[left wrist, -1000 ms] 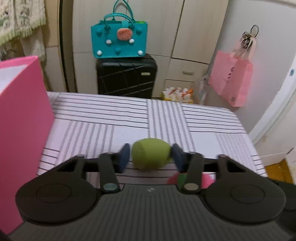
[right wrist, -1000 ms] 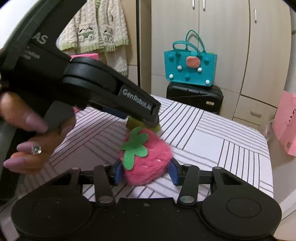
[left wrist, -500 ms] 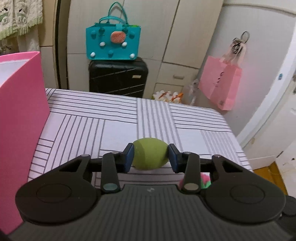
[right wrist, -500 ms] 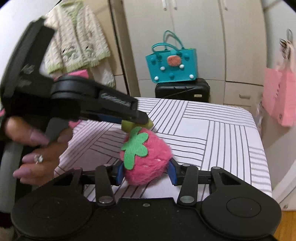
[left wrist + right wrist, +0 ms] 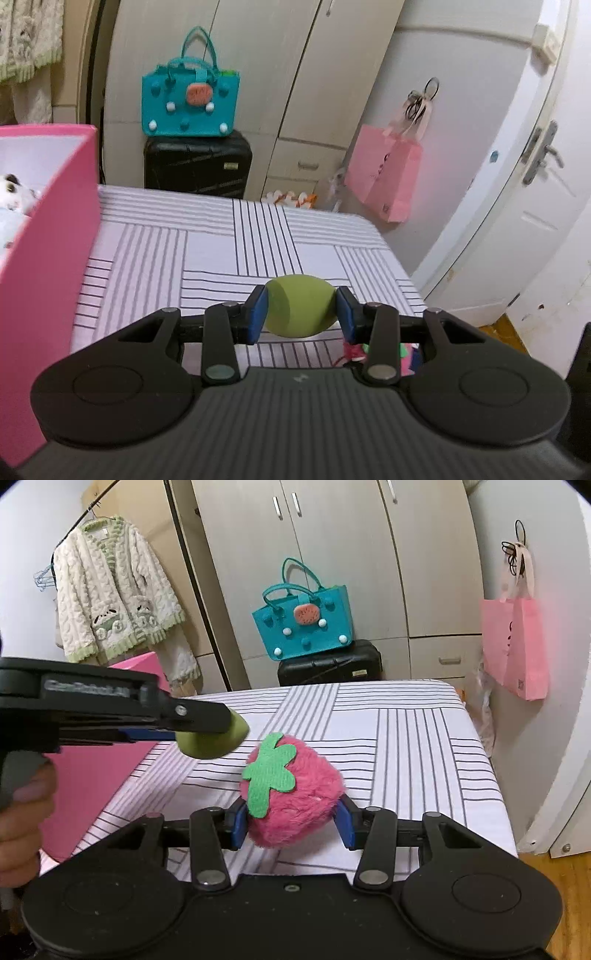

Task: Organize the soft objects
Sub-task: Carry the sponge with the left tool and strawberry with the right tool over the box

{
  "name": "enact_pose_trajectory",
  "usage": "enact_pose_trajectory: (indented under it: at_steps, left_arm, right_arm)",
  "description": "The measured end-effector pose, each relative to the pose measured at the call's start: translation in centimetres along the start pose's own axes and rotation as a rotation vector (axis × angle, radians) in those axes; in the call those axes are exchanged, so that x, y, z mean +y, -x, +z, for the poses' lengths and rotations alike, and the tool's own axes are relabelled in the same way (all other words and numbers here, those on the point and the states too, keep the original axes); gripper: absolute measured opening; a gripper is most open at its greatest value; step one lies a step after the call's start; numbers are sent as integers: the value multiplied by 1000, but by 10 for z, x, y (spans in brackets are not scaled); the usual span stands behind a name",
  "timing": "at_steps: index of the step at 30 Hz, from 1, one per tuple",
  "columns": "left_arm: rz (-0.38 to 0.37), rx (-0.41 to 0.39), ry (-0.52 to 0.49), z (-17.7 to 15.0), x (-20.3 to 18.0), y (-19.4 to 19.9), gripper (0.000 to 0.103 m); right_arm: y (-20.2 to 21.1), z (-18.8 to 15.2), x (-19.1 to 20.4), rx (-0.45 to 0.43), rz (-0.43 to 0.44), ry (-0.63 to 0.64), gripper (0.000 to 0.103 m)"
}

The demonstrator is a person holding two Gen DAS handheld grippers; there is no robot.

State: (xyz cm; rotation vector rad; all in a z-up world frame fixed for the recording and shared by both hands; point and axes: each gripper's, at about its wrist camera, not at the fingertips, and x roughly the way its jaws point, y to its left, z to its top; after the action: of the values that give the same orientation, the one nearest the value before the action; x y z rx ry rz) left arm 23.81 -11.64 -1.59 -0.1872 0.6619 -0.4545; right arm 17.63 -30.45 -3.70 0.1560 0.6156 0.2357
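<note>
My left gripper (image 5: 300,313) is shut on a green soft egg-shaped toy (image 5: 300,312) and holds it above the striped table (image 5: 207,254). In the right wrist view that toy (image 5: 210,740) shows at the left, lifted off the table. My right gripper (image 5: 291,821) is shut on a fluffy pink strawberry plush (image 5: 295,797) with a green felt leaf, held above the table (image 5: 424,738). A pink box (image 5: 48,229) stands at the table's left, with a white plush toy (image 5: 14,192) inside. The box also shows in the right wrist view (image 5: 92,775).
Behind the table stand a black suitcase (image 5: 197,164) with a teal felt bag (image 5: 190,105) on top, and wardrobe doors. A pink paper bag (image 5: 384,173) hangs at the right by a white door. A knitted cardigan (image 5: 110,594) hangs at the left.
Both grippers have risen and pulled back with their toys. The left gripper has lifted the green toy higher, and the inside of the pink box has come into view.
</note>
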Motion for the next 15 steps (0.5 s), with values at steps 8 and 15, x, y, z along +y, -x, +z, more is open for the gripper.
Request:
enact_pose_trajectory:
  at_steps: [8,15]
  left_arm:
    - [14,-101,-8,-9,10,62,39]
    - [-23,-125,19,-7,27,112,39]
  right_arm:
    - [16,-12,34,-44,83,53,54]
    - [22,-3,57,-54,138,89,54]
